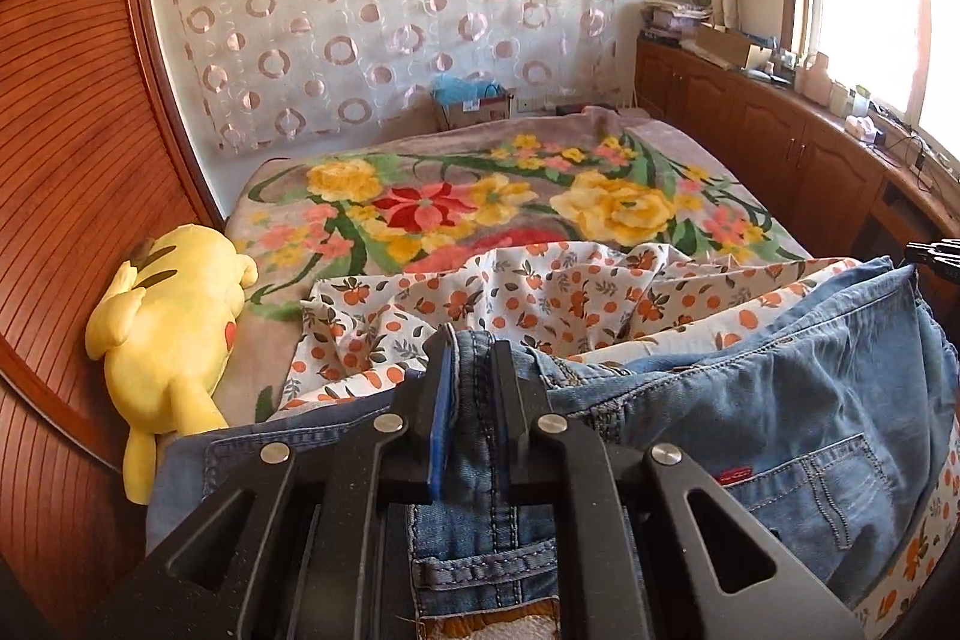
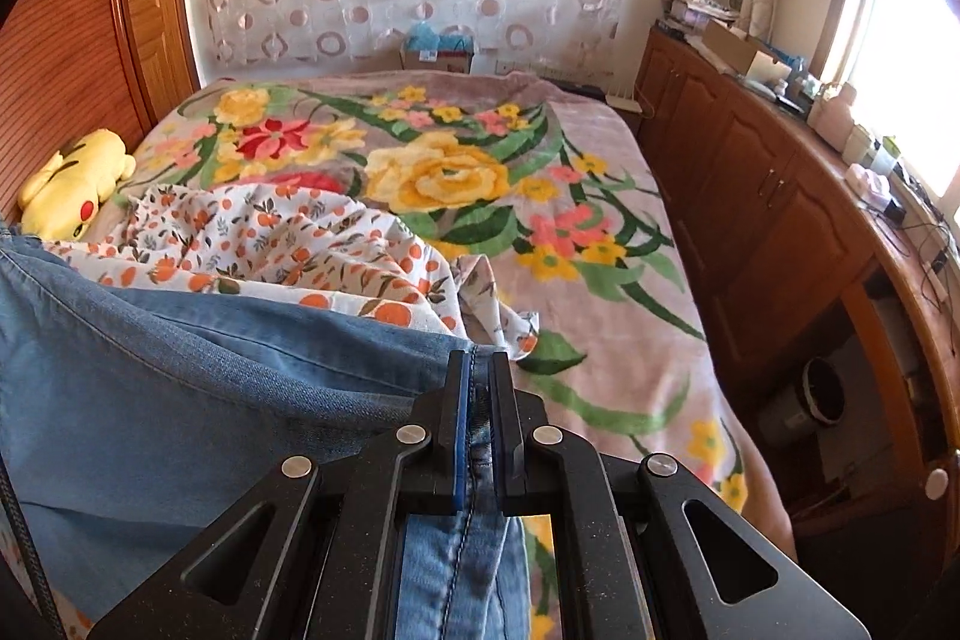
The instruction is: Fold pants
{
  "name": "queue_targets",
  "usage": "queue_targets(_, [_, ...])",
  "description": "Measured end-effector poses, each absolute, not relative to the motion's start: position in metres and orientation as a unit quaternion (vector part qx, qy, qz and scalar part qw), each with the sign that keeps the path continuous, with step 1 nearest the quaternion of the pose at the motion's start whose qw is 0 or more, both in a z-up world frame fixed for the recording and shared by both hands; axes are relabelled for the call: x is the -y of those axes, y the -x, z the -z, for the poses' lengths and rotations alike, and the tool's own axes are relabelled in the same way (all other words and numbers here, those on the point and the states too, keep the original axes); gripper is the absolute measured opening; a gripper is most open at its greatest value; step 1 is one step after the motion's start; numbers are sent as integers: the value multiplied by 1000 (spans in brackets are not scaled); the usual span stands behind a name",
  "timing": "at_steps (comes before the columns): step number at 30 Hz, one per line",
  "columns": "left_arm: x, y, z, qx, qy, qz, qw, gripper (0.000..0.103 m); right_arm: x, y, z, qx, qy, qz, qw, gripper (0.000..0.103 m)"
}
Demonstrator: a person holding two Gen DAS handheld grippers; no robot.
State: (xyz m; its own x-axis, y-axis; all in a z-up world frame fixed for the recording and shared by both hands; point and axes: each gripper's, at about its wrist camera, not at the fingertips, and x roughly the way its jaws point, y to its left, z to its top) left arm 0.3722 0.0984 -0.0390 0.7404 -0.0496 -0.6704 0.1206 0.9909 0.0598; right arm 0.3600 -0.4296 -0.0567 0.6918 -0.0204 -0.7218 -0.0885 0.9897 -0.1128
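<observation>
Carrying step in hand: left gripper (image 1: 474,388) and right gripper (image 2: 478,400) each clenched on the jeans (image 1: 750,400), stretched between them above the bed (image 2: 600,280); next, lay flat toward 12 o'clock

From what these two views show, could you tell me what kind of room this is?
Most likely a home bedroom: a bed under a flowered blanket, a yellow plush toy beside it, and wooden cabinets below a sunny window.

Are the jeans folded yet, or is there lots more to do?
Not yet. Done: both ends are grabbed. The left gripper and right gripper each pinch the jeans, holding them over the bed. Left: laying them flat and folding them.
</observation>
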Motion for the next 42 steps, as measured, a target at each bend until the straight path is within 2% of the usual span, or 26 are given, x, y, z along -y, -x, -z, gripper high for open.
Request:
queue_targets(11, [-98,-378,39,-362,-49,54,930,17,439,-373,59,-376,32,-6,926,6])
queue_targets(18, [-100,-375,30,-353,-35,54,933,35,432,-350,54,-353,22,-29,935,6])
queue_targets(21, [-101,-365,24,-340,-27,57,938,52,427,-338,54,-349,36,-37,936,11])
queue_targets(24, [-104,-355,24,-337,-23,61,939,53,426,-334,57,-359,53,-37,931,26])
queue_targets(26, [-102,-349,27,-340,-27,62,938,54,431,-341,62,-371,52,-34,927,43])
queue_targets(27, [-103,-347,29,-342,-28,63,937,54,437,-341,65,-379,46,-32,924,44])
queue_targets(37, [-104,-348,56,-376,-44,53,924,55,452,-356,60,-422,13,-65,904,43])
queue_targets(38, [-105,-350,58,-378,-44,52,923,55,453,-357,57,-418,13,-70,906,26])
queue_targets(39, [-106,-352,59,-380,-41,52,923,55,452,-356,54,-414,16,-69,908,18])
queue_targets(42, [-107,-357,59,-382,-38,57,922,55,454,-350,44,-371,14,-59,926,15])
